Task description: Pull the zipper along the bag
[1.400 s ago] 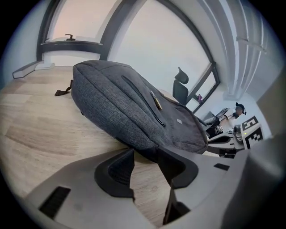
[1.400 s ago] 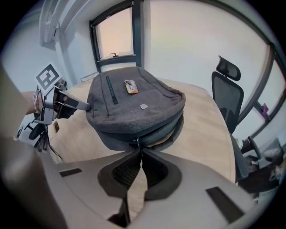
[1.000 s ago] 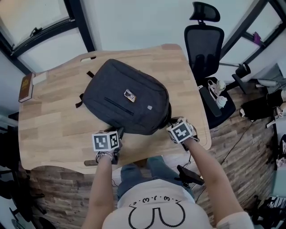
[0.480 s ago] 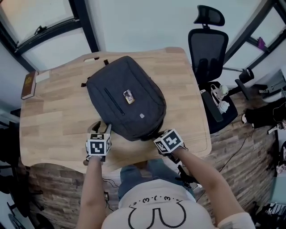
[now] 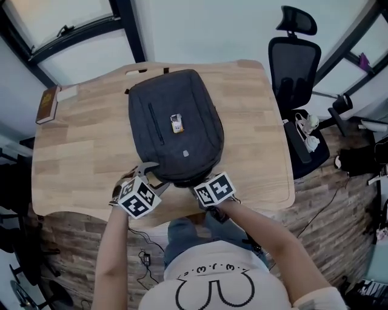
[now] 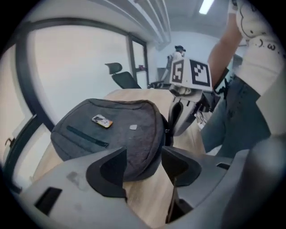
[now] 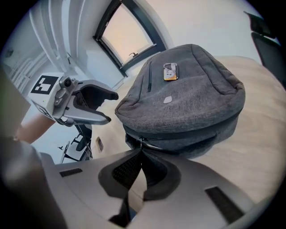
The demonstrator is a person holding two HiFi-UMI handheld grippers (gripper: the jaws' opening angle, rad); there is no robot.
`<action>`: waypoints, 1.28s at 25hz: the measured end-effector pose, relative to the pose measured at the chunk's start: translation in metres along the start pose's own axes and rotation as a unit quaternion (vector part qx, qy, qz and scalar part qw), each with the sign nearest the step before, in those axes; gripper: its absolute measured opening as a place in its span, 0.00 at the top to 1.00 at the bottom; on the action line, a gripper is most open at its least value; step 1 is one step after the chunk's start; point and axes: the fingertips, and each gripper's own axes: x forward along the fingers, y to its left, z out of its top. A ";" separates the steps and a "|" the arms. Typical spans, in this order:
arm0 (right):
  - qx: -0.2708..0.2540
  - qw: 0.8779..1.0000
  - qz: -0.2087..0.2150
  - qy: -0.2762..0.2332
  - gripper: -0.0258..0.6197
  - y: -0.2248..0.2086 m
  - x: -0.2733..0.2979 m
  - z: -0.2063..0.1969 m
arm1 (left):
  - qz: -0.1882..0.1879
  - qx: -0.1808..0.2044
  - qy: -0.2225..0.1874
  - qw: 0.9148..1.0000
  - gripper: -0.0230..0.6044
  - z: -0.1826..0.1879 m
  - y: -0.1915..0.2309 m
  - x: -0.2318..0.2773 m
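An office, this was — a black chair [image 5: 295, 66] with a headrest stood beside a wooden desk [image 5: 79, 145], a book [image 5: 46, 104] lay at its corner, dark-framed windows [image 5: 60, 15] ran behind, a strip light [image 6: 206, 6] glowed overhead — cables [image 5: 144, 258] trailed on the floor.

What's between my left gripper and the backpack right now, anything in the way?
Nothing visible. The left gripper, jaws opening and gripping nothing, faces the backpack at its near corner over the wooden table. The right gripper sits off to the side, shut on the zipper pull.
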 end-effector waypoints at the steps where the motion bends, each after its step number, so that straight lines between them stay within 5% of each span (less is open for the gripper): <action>1: 0.003 1.000 -0.003 -0.009 0.88 0.002 0.002 0.002 | -0.004 0.034 0.022 0.999 0.61 -0.002 -0.004 0.007; 4: 0.008 0.999 -0.016 -0.030 0.88 0.007 0.005 0.004 | 0.014 0.136 0.082 0.987 0.63 -0.012 -0.008 0.025; 5: 0.006 0.999 -0.022 -0.033 0.88 0.008 0.006 0.004 | 0.018 0.164 0.095 0.982 0.76 -0.015 -0.009 0.028; 7: -0.010 0.999 -0.039 -0.032 0.88 0.007 0.005 0.003 | 0.020 0.190 0.103 0.976 0.83 -0.019 -0.009 0.030; 19: -0.101 0.989 -0.105 0.025 0.88 -0.033 -0.033 -0.011 | -0.011 0.199 0.080 0.977 0.87 -0.017 -0.021 0.026; 32: -0.063 0.971 -0.232 0.016 0.86 -0.143 -0.072 0.016 | -0.011 0.188 0.082 0.979 0.88 -0.022 -0.021 0.021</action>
